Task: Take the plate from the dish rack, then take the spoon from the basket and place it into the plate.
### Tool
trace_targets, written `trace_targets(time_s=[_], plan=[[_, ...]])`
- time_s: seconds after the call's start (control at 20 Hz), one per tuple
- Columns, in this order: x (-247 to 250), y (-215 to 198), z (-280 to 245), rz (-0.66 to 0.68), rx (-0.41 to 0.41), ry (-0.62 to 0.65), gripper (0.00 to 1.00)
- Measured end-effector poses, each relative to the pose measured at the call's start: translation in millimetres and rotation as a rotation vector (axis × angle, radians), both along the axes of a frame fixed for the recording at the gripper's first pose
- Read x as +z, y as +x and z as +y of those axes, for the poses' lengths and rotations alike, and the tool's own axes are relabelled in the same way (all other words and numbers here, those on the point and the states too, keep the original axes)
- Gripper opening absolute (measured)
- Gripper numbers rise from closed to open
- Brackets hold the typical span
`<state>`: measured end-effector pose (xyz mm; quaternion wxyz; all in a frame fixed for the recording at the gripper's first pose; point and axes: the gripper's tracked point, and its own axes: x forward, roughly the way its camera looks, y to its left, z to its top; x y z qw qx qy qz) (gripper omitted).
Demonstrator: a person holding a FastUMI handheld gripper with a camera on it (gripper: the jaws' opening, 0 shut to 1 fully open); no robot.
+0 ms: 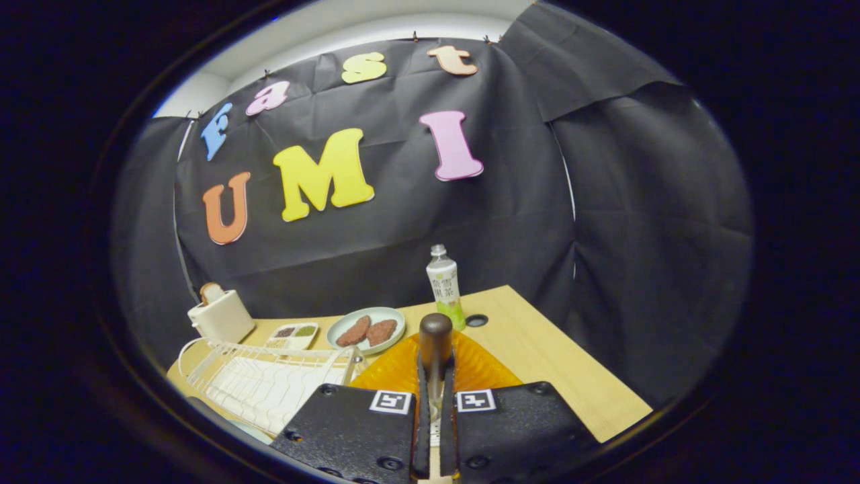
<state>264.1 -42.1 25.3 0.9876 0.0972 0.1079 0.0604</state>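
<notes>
My gripper (pixel 435 376) is shut on a spoon (pixel 435 334). Its dark brown rounded end sticks out past the fingertips, and its pale shaft runs back between the fingers. Just beyond and below the fingers an orange ribbed plate (pixel 485 368) lies flat on the wooden table (pixel 571 376), with the spoon's end over it. I cannot tell if the spoon touches the plate. The white wire dish rack (pixel 269 380) stands left of the plate, beside my left finger.
Past the orange plate sits a pale green plate (pixel 396 321) with two brown patties. A small bottle (pixel 445 286) stands to its right near a round hole (pixel 476 320) in the table. A white box (pixel 220 314) and a small condiment tray (pixel 292 334) are behind the rack.
</notes>
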Motion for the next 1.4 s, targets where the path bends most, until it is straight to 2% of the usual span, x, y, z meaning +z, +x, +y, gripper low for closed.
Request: trace_targets(time_s=[0.25,0.55,0.65,0.8,0.95,1.2,1.4], plan=[[43,-49,28,-0.068,0.024,-0.02,0.11],[55,-131,118,-0.093,0.157,0.018,0.11],[43,-154,153,-0.098,0.208,0.031,0.11],[19,-174,188,-0.107,0.242,-0.002,0.11],[-6,-193,225,-0.092,0.294,0.024,0.11],[-69,-214,265,0.005,0.352,0.028,0.11],[-96,-229,288,0.065,0.394,0.067,0.12]])
